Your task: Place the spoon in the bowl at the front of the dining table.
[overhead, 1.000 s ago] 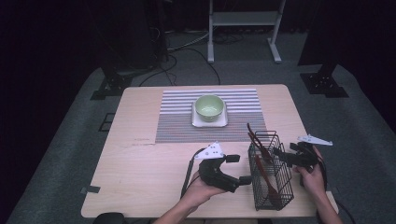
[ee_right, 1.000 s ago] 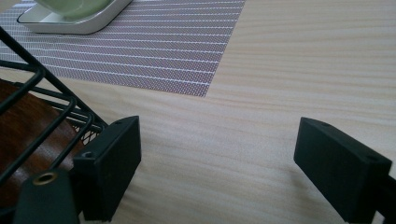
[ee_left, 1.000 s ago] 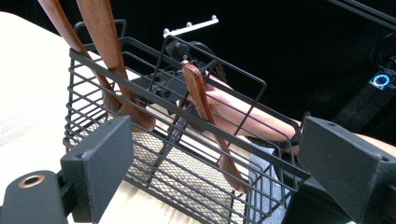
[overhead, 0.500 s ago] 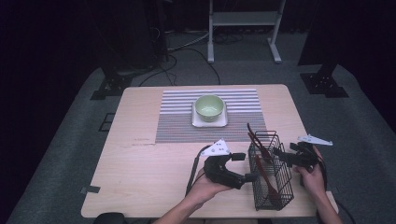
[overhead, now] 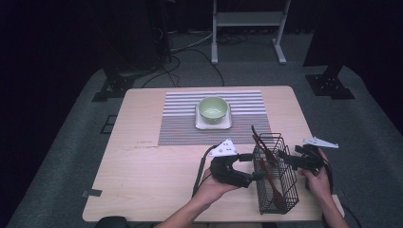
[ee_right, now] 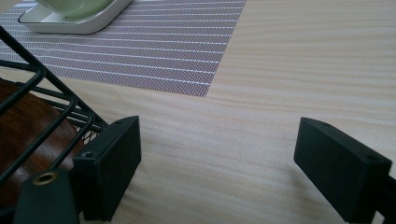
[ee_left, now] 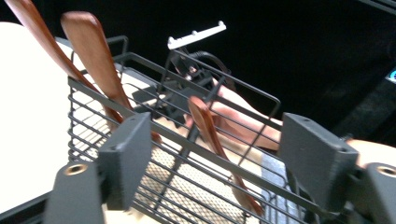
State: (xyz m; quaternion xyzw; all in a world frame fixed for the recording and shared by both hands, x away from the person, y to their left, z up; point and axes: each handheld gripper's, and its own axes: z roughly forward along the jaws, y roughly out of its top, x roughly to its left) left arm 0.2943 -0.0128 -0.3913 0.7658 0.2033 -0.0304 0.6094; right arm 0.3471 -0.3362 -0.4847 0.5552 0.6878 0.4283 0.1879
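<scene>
The left hand-held gripper [overhead: 251, 166] sits at the left wall of the black wire basket [overhead: 278, 197]; its jaws have just been closing, the top rail between them, pads not pressing. The right hand-held gripper [overhead: 285, 156] stands open beside the basket's right wall. The rectangular basket's long axis runs front-to-back near the tabletop [overhead: 142, 180] front edge. Smooth brown wooden utensils [overhead: 260, 142] lean away from the person.

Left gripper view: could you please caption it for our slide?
Left gripper closing around the wire basket rim, wooden spoons inside.
</scene>
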